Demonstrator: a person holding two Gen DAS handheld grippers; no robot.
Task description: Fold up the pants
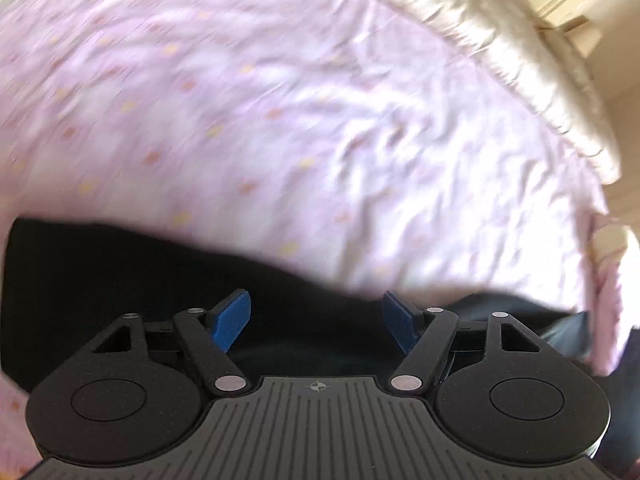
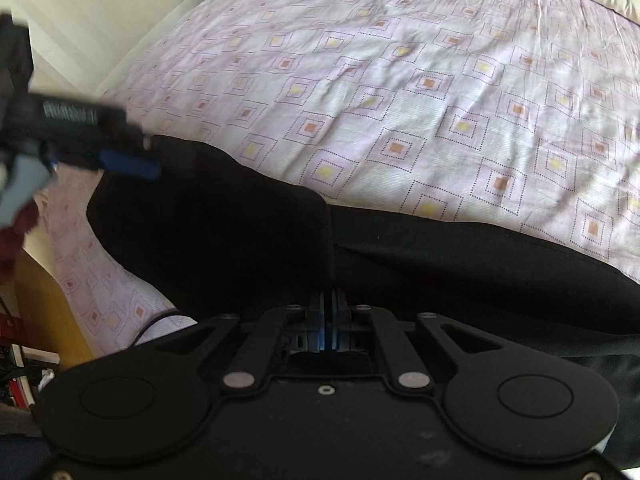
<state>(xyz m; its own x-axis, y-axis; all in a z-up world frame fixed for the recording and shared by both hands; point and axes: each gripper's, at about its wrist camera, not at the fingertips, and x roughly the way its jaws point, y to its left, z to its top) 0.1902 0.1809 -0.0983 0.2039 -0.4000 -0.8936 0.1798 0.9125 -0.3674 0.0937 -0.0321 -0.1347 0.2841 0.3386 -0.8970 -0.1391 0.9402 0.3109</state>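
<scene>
In the left wrist view, the left claw (image 1: 316, 320) stands with its blue pads (image 1: 232, 320) well apart and nothing between them; the black pants (image 1: 120, 264) lie directly ahead of and under it as a dark band across the lower part of the picture, on the bed sheet (image 1: 280, 100), a pale pink cloth with small coloured squares. The view is blurred, so the exact edge of the cloth is hard to place, and a cream pillow (image 1: 520, 60) lines the far side of the bed. In the right wrist view, the right claw (image 2: 329, 312) has its pads pressed together on a fold of the pants (image 2: 224, 216), right where a raised flap of cloth meets the flatter length that runs off to the right. The pants stretch with their long axis side to side across this picture, near the edge of the bed sheet (image 2: 400, 80) closest to the person. The left claw (image 2: 132, 166) shows at the far left of the pants, its blue pad just at the cloth's upper left corner. I judge that the left claw is the nearer one to that free end, so the fold would likely turn on it taking that corner while the right one holds.
</scene>
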